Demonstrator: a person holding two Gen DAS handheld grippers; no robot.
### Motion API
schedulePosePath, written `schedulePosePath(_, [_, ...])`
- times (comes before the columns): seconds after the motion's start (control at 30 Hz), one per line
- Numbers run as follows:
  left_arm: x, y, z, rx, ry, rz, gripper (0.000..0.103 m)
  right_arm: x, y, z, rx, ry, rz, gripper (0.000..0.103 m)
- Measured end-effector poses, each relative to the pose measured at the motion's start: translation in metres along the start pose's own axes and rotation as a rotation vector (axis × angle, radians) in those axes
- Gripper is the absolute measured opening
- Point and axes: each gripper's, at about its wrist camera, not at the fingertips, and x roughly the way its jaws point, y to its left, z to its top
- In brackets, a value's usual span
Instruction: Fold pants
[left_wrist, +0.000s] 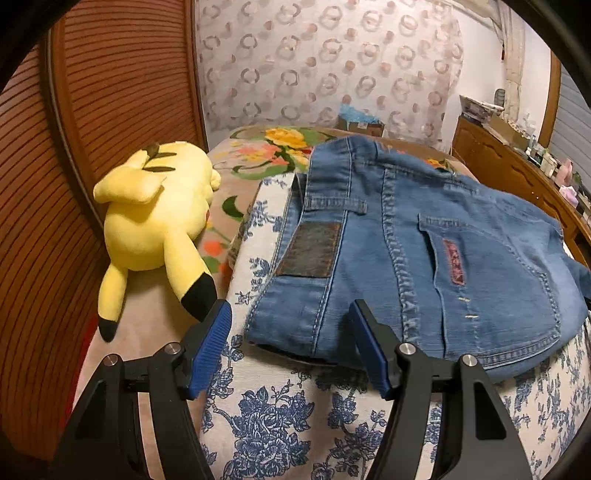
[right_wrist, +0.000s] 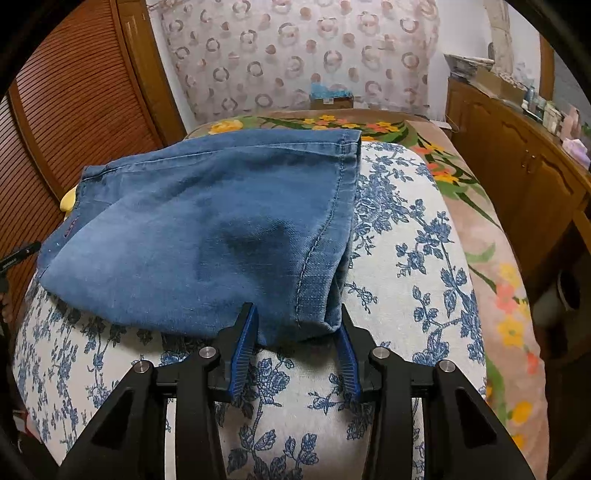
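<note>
Blue jeans (left_wrist: 424, 258) lie folded on a white cushion with blue flowers (left_wrist: 273, 417), back pocket and leather patch facing up. My left gripper (left_wrist: 290, 310) is open at the near waistband corner: one finger stands beside the denim edge, the other over the fabric, and the pads do not press on it. In the right wrist view the leg end of the jeans (right_wrist: 207, 229) rests on the same cushion (right_wrist: 406, 240). The right gripper (right_wrist: 297, 314) brackets the near hem corner. That denim corner sits between its pads, uncompressed, so the jaws are open.
A yellow plush toy (left_wrist: 155, 214) lies left of the cushion, close to my left gripper. A floral blanket (left_wrist: 273, 147) covers the bed behind. A slatted wooden door (left_wrist: 110, 110) stands on the left, and a cluttered wooden cabinet (right_wrist: 517, 166) on the right.
</note>
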Motion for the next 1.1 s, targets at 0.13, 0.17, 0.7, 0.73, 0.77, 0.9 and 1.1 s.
schedulePosePath(0.13, [0.009,-0.001,-0.002,0.005,0.019,-0.007,0.063,0.0,-0.001,0.001,-0.006,-0.002,0.008,0.023])
schedulePosePath(0.17, [0.011,0.0,-0.002,0.002,0.023,-0.011,0.057,0.0,-0.001,0.0,-0.004,-0.007,0.012,0.022])
schedulePosePath(0.7, [0.017,-0.005,0.002,0.031,0.038,-0.042,0.028,-0.026,0.0,0.008,-0.02,-0.181,-0.003,0.006])
schedulePosePath(0.73, [0.015,-0.008,0.002,0.034,0.034,-0.05,0.016,-0.024,0.0,0.008,-0.02,-0.176,0.0,0.006])
schedulePosePath(0.77, [0.014,-0.011,0.002,0.043,0.027,-0.037,0.009,-0.024,0.0,0.007,-0.021,-0.175,-0.002,0.006])
schedulePosePath(0.9, [-0.005,-0.016,0.006,0.042,-0.038,-0.004,0.005,-0.026,0.001,0.009,-0.032,-0.179,-0.013,0.006])
schedulePosePath(1.1, [-0.042,-0.015,0.016,0.031,-0.131,-0.006,0.005,-0.045,-0.002,0.016,-0.04,-0.221,-0.029,0.006])
